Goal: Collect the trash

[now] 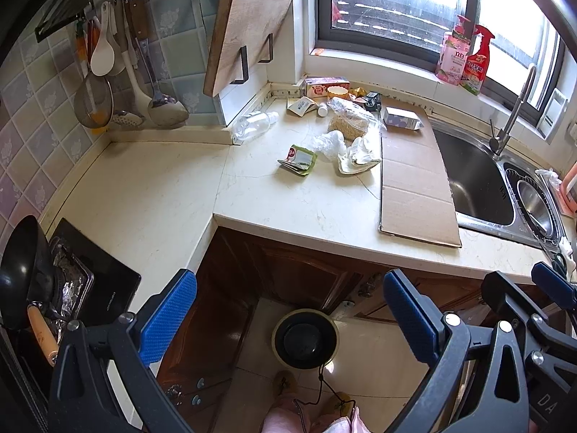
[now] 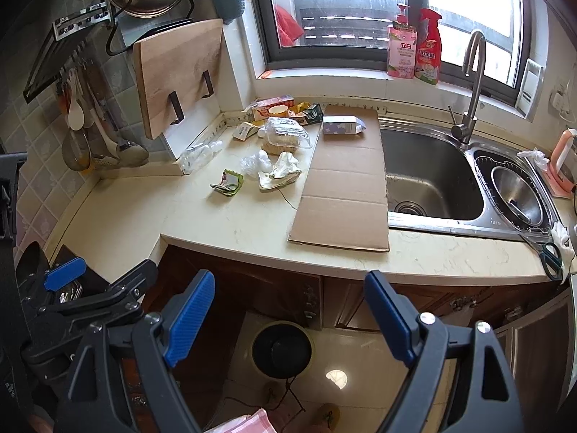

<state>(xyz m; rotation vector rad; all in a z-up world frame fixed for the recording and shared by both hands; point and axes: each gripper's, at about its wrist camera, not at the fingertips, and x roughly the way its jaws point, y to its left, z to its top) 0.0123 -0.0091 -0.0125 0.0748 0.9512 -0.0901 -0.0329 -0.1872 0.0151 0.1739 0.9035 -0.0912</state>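
Both tools hang released over the floor, off the table's front edge.
Left tool [image 1: 288, 328] and right tool [image 2: 288, 321] grasp nothing; trash bin [image 1: 305, 339] sits between the pads; green wrapper [image 1: 298, 159] and crumpled tissue [image 1: 359, 155] lie at twelve o'clock on the table [image 1: 306, 213].

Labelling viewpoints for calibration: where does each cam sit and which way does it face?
Left wrist: on the left gripper, angled down over the counter corner; its open blue fingers, the right gripper at the frame's right edge, and slippered feet show.
Right wrist: on the right gripper, angled down toward the sink; its open fingers and the left gripper at lower left show.
Shared: flattened cardboard, green wrapper, clear bottle, floor bin, window.
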